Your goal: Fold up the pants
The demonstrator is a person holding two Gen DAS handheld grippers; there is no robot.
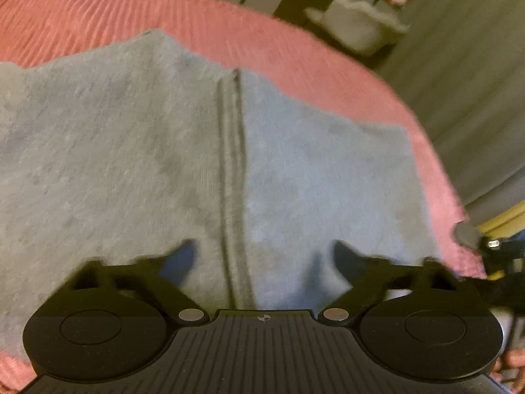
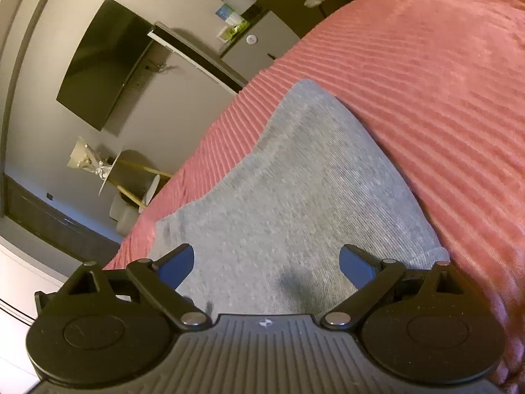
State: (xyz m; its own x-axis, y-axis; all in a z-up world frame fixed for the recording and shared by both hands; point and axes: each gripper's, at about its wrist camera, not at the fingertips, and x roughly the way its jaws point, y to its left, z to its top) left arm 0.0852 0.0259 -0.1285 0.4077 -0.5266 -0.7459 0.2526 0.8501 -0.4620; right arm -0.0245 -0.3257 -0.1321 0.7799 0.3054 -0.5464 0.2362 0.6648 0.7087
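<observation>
Left wrist view: looking down on grey pants (image 1: 164, 151) lying spread flat on a bed under a pink ribbed bedspread (image 1: 98, 16). Showing a dark seam (image 1: 233, 170) running from near to far down the middle of the cloth. Left gripper (image 1: 262, 259) hovering over the near part of the pants, fingers (image 1: 182, 259) standing apart on either side of the seam, gripping nothing; contact with the cloth impossible to tell through the blur. Catching part of another black tool at the right edge, beyond the pink edge of the bed. Showing a pale armchair (image 1: 354, 23) far right on the floor.

Right wrist view: looking along the pants (image 2: 295, 180) toward their far corner, cloth lying flat on the bedspread (image 2: 426, 82), pink showing to the left and right of it. Right gripper (image 2: 267, 262) hanging over the near end of the cloth, blue-padded fingers (image 2: 356, 264) spread wide, holding nothing. Casting a dark shadow on the cloth between them. Showing a dark wall screen (image 2: 98, 65) far left and a small round side table (image 2: 111, 174) below it.
</observation>
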